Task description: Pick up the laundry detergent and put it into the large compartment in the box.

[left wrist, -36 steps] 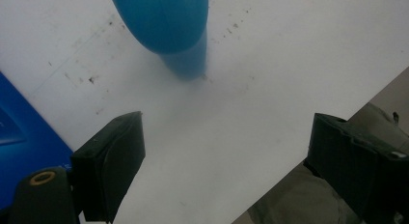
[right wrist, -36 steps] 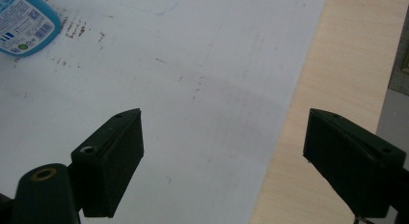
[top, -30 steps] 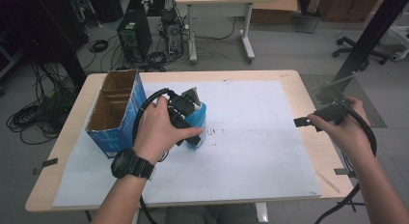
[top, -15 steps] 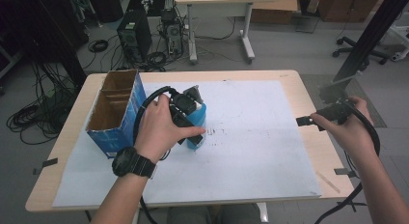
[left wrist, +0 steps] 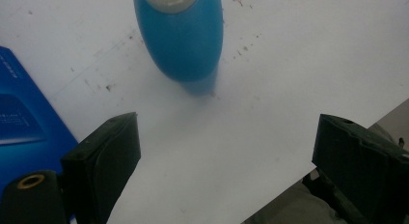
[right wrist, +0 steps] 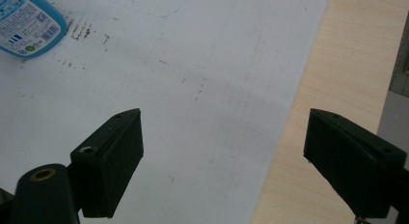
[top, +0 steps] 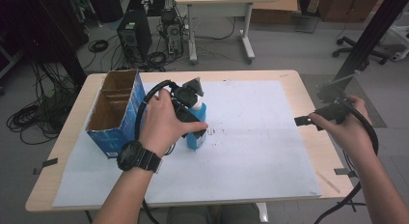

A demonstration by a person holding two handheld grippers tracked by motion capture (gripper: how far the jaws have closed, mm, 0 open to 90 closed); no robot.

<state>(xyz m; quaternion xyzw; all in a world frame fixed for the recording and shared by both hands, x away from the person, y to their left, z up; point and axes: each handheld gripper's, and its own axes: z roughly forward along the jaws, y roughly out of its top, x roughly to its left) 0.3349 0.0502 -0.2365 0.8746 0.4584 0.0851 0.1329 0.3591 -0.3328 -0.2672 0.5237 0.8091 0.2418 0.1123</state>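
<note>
A blue bottle (top: pixel 198 136) with a white cap stands upright on the white sheet (top: pixel 260 151), left of the middle. My left gripper (top: pixel 193 113) hangs just above it, pointing down, with a hand wrapped around it. In the left gripper view the bottle (left wrist: pixel 183 40) lies beyond the jaws of the left gripper (left wrist: pixel 226 151). These have just been opening and stand wide apart with nothing between them. My right gripper (top: pixel 303 121) hovers at the sheet's right edge. In its own view the right gripper (right wrist: pixel 224 151) is open and holds nothing, and the bottle's label (right wrist: pixel 26 23) shows at the top left.
An open blue cardboard box (top: pixel 113 113) with dividers stands left of the bottle, close to the left hand; its side (left wrist: pixel 19 122) shows beside the left jaw. Bare wooden table (top: pixel 313 93) borders the sheet on the right. Cables trail from both grippers.
The left hand and gripper have shifted only slightly above the bottle, which stands where it was. The right hand has kept still.
</note>
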